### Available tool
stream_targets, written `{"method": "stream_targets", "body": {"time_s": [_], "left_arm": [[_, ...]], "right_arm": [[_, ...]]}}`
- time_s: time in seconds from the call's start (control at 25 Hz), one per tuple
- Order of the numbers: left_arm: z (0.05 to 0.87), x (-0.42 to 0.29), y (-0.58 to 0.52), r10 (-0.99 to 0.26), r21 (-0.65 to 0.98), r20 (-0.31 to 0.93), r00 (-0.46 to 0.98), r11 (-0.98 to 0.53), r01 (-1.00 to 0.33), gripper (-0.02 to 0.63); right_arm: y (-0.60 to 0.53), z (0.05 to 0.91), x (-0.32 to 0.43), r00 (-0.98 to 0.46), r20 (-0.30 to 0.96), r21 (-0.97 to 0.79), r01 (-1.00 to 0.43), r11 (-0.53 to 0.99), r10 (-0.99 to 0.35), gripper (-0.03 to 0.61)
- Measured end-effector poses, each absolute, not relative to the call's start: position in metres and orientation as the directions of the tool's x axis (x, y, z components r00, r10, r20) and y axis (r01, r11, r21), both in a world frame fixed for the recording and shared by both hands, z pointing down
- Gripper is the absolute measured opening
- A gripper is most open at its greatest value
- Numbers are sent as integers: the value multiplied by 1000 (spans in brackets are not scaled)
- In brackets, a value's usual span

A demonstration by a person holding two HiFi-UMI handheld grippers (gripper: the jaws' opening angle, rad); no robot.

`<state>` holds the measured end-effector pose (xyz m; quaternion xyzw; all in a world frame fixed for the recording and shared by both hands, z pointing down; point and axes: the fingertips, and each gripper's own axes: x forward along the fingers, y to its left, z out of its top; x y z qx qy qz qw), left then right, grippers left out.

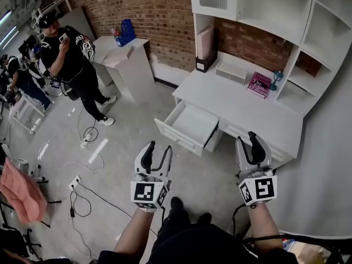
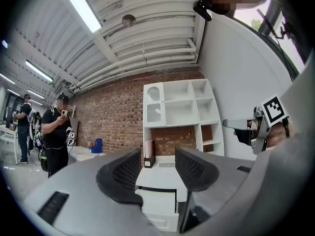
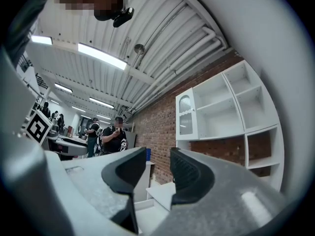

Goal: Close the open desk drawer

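The white desk [image 1: 236, 106] stands against the brick wall, and its left drawer [image 1: 187, 126] is pulled out and looks empty. My left gripper [image 1: 158, 150] hovers over the floor just in front of the drawer, open, with nothing between its fingers. My right gripper [image 1: 247, 140] is open too and is held before the desk's front edge, right of the drawer. In the left gripper view the open drawer [image 2: 156, 194] shows through the gap of the left gripper [image 2: 157, 168], apart from it. The right gripper [image 3: 156, 170] frames the desk corner [image 3: 160, 194].
A white hutch with shelves [image 1: 275, 10] sits on the desk, with a pink book [image 1: 259, 84] and a grey box [image 1: 231, 71]. A person [image 1: 69, 54] stands at the far left by a small white table [image 1: 124, 59]. Cables [image 1: 82, 188] trail across the floor.
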<state>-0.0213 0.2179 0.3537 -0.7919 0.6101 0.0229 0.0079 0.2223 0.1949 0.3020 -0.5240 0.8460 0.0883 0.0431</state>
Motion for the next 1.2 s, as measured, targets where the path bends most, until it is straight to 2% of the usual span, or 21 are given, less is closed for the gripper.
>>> {"method": "stream_targets", "body": {"time_s": [0.4, 0.72, 1.2], "left_arm": [[439, -52, 133, -957, 48, 85, 276, -273, -961, 213], [534, -106, 48, -918, 12, 231, 322, -328, -945, 213], [712, -130, -8, -754, 8, 527, 393, -457, -889, 213]], "right_arm": [[133, 318, 223, -378, -116, 114, -924, 366, -919, 152], [54, 335, 180, -343, -46, 148, -931, 333, -938, 149], [-15, 358, 120, -298, 49, 162, -939, 302, -953, 144]]}}
